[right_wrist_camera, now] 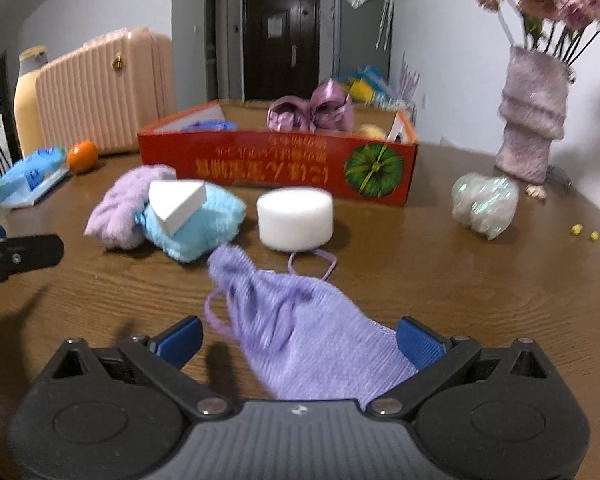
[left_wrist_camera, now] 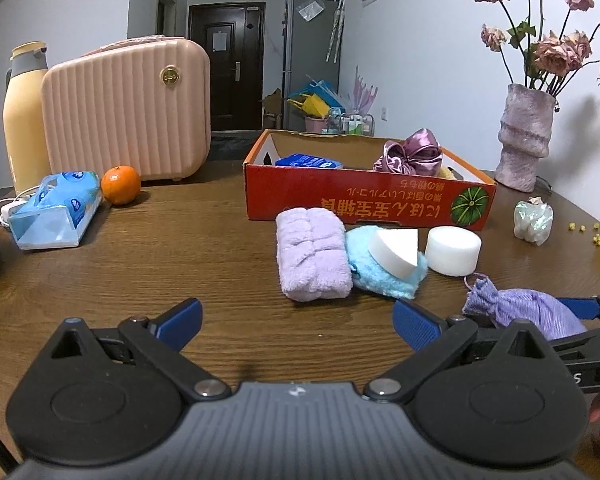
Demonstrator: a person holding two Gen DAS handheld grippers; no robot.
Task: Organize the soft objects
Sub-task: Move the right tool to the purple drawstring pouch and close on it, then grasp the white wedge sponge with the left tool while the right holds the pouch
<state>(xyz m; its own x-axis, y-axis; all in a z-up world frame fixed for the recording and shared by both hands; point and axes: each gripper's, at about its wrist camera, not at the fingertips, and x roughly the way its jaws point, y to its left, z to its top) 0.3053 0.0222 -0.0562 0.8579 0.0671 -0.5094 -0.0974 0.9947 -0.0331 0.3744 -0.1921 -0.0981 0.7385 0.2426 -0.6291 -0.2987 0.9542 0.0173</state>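
Observation:
A purple drawstring pouch (right_wrist_camera: 304, 332) lies on the wooden table between the open fingers of my right gripper (right_wrist_camera: 300, 340); it also shows in the left wrist view (left_wrist_camera: 524, 310). My left gripper (left_wrist_camera: 296, 320) is open and empty above bare table. Ahead lie a folded lilac towel (left_wrist_camera: 312, 254), a light blue fluffy cloth (left_wrist_camera: 384, 268) with a white wedge sponge (left_wrist_camera: 394, 250) on it, and a white round sponge (left_wrist_camera: 452, 250). Behind them stands the red cardboard box (left_wrist_camera: 364, 202), holding a purple satin scrunchie (left_wrist_camera: 412, 152) and a blue pack (left_wrist_camera: 308, 161).
A pink suitcase (left_wrist_camera: 128, 108), a yellow flask (left_wrist_camera: 22, 116), an orange (left_wrist_camera: 120, 184) and a blue tissue pack (left_wrist_camera: 56, 210) stand at the left. A vase of dried roses (left_wrist_camera: 524, 136) and an iridescent ornament (left_wrist_camera: 534, 222) stand at the right.

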